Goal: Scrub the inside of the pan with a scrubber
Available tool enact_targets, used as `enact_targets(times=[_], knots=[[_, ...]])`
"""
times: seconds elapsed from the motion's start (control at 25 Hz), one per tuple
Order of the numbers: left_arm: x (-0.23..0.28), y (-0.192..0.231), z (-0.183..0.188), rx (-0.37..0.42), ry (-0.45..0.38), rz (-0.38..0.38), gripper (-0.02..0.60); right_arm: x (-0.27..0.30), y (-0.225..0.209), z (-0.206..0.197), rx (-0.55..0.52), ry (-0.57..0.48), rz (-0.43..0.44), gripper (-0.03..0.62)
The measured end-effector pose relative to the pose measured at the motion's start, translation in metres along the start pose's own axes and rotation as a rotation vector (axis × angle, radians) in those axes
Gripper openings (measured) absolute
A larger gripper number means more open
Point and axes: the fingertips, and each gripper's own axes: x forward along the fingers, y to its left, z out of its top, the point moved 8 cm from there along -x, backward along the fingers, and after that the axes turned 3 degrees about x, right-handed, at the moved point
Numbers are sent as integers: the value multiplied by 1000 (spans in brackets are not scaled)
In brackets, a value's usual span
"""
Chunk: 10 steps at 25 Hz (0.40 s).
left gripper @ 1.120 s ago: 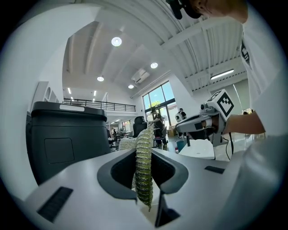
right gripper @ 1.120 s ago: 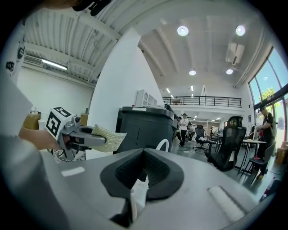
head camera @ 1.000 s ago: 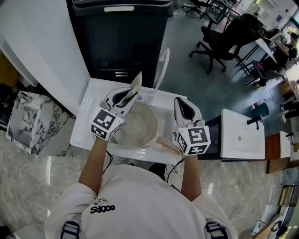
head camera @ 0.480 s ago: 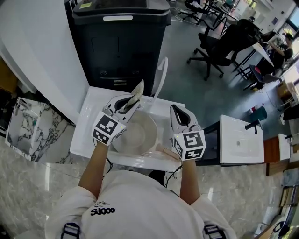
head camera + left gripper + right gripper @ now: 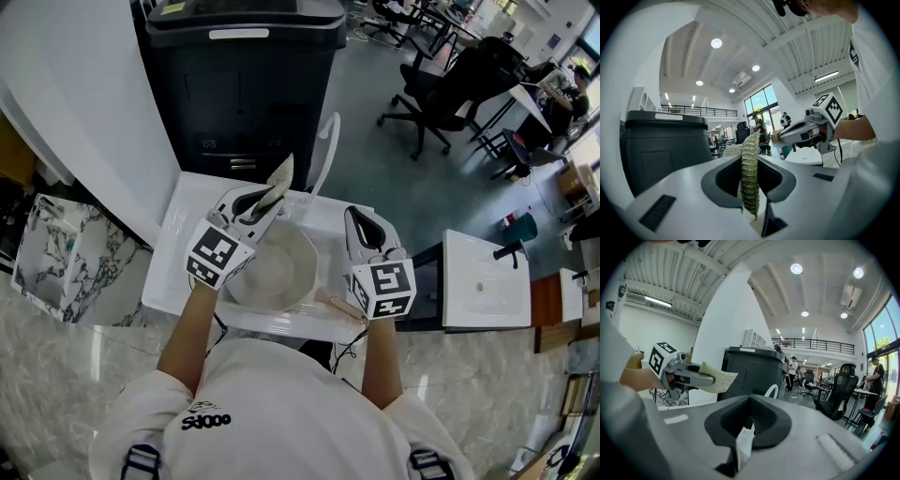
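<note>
A pale round pan (image 5: 272, 267) with a wooden handle (image 5: 335, 302) sits in the white sink (image 5: 173, 234). My left gripper (image 5: 265, 200) hovers over the pan's far left rim, shut on a flat greenish woven scrubber (image 5: 280, 175) that sticks up and away past the jaws. In the left gripper view the scrubber (image 5: 750, 150) stands edge-on between the closed jaws of the left gripper (image 5: 749, 163). My right gripper (image 5: 367, 225) is held over the pan's right side, shut and empty; in its own view the right gripper (image 5: 751, 400) faces the left gripper (image 5: 693, 377) and the scrubber (image 5: 718, 378).
A white curved faucet (image 5: 325, 141) rises behind the sink. A tall black bin (image 5: 244, 75) stands beyond it. Marble counter (image 5: 56, 253) lies at the left, a small white stand (image 5: 483, 277) at the right, and office chairs (image 5: 441, 84) farther back.
Both grippers have shifted only slightly above the pan; the left still holds the scrubber, raised a little. The pan has not moved.
</note>
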Motion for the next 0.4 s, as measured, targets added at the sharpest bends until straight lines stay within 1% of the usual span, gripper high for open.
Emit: enact_targets(times=[0.4], knots=[[2, -5, 0, 8, 4, -9, 72, -2, 0, -1, -5, -9, 7, 9]])
